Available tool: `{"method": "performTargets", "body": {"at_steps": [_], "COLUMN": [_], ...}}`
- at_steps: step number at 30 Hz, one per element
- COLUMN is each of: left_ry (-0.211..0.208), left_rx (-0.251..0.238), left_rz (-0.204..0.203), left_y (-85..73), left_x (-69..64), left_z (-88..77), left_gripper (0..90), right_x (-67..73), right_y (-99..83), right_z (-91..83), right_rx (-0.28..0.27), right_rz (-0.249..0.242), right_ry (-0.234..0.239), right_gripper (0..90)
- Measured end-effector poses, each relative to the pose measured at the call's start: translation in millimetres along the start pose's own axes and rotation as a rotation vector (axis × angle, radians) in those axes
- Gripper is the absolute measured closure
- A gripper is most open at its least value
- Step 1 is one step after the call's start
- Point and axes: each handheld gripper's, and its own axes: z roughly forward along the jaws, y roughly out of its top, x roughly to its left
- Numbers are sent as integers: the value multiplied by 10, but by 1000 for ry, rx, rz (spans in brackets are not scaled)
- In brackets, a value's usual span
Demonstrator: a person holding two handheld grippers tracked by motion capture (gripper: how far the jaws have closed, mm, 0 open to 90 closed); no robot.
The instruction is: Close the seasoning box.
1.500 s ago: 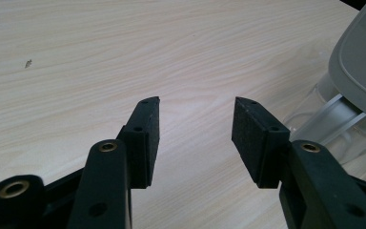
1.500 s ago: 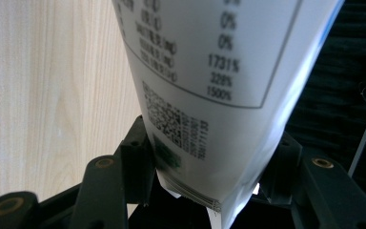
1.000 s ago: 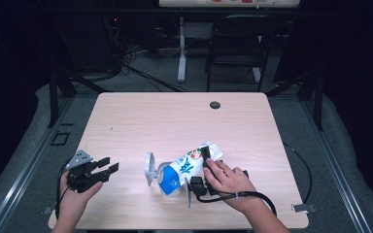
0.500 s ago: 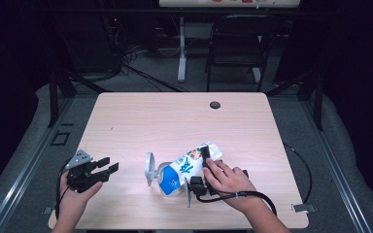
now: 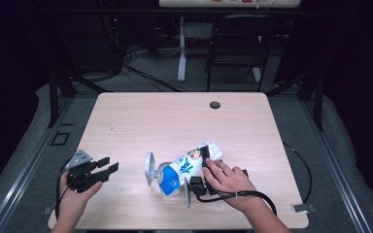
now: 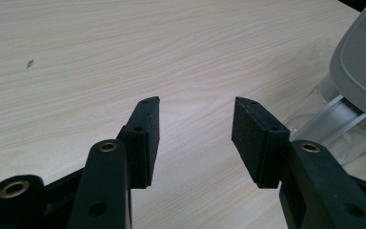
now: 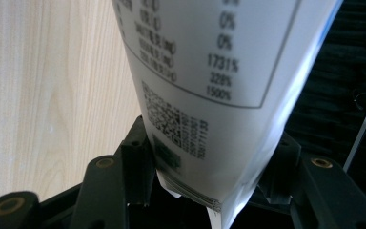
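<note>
A white pouch with blue print lies slanted on the wooden table. Its lower end rests at a clear container with a raised grey lid. My right gripper is shut on the pouch's upper end. In the right gripper view the printed pouch sits between both pads of that gripper. My left gripper hovers open near the table's front left corner, with nothing between its pads. The grey lid and the clear base show at the right of the left gripper view.
A small dark round hole sits near the table's far edge. A chair and cables stand on the floor beyond the table. A black cable trails from the right gripper toward the front edge.
</note>
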Motion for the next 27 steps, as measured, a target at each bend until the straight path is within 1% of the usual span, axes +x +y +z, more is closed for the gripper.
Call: {"method": "performTargets", "body": {"at_steps": [7,8,9,10,17,20,24,26,27], "left_ry": [-1,-1,-1,1,-1,-1,-1,-1,-1], "left_rx": [0,0,11,-1,2,2,2,2,2], "left_rz": [0,0,3,0,-1,-1,-2,-2,0], "left_y": [0,0,4,-1,-4,-3,-4,-4,-3], "left_x": [0,0,2,-1,6,5,4,4,5], "left_z": [1,1,-6,2,3,2,4,4,4], "left_gripper": [529,529,529,529,529,529,529,529,529], "right_x": [1,-8,-2,3,-1,-12,2,-19,-7], "right_y": [3,8,5,2,3,9,3,15,7], "right_z": [-2,-12,-5,3,1,-10,7,-19,-3], "right_rx": [4,15,4,-5,-3,14,-8,26,5], "right_rz": [-2,-12,-4,2,-2,-14,1,-26,-8], "right_ry": [-2,-1,-2,-2,-2,-2,-3,-8,-3], "right_gripper": [485,485,485,485,486,486,486,486,486]}}
